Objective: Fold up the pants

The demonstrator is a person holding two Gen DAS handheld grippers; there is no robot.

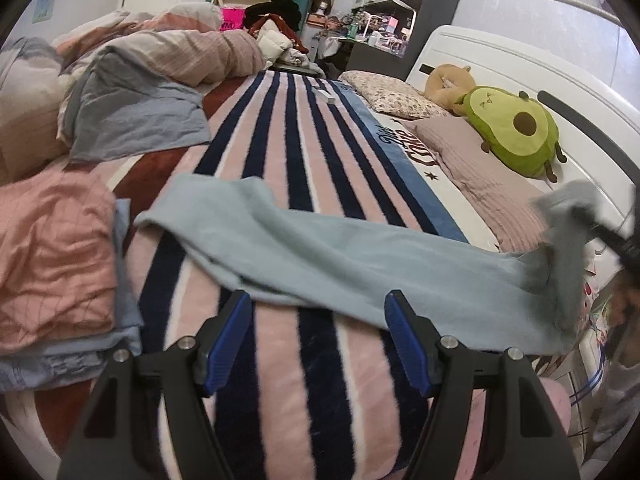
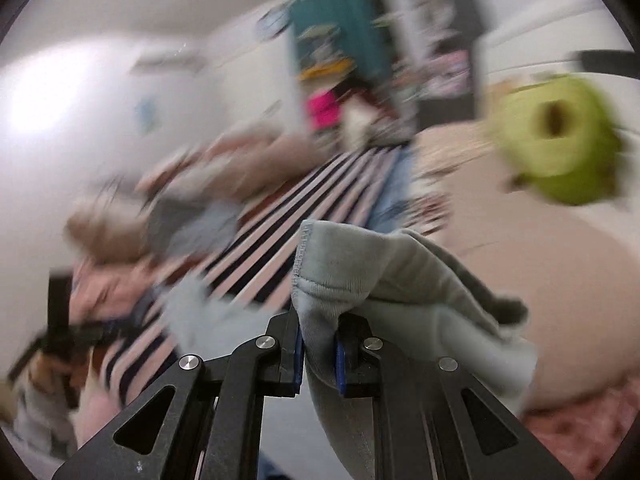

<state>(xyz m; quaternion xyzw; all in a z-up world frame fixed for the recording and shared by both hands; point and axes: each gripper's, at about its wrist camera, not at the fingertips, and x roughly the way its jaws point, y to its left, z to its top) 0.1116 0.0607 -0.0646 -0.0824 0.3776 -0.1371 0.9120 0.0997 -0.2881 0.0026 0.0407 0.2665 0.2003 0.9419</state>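
Note:
The light blue pants (image 1: 320, 248) lie stretched across the striped blanket (image 1: 280, 152) on the bed, one end at the left, the other lifted at the right. My left gripper (image 1: 318, 312) is open and empty, just in front of the pants' near edge. My right gripper (image 2: 319, 344) is shut on the hemmed end of the pants (image 2: 360, 272) and holds it up above the bed; it shows blurred at the far right of the left wrist view (image 1: 600, 232). The right wrist view is motion-blurred.
A pink folded cloth (image 1: 52, 252) lies at the left beside the pants. Crumpled duvets (image 1: 132, 76) pile up at the back left. An avocado plush (image 1: 516, 128) and pillows (image 1: 472, 160) lie by the white headboard (image 1: 520, 68) at the right. Shelves stand behind.

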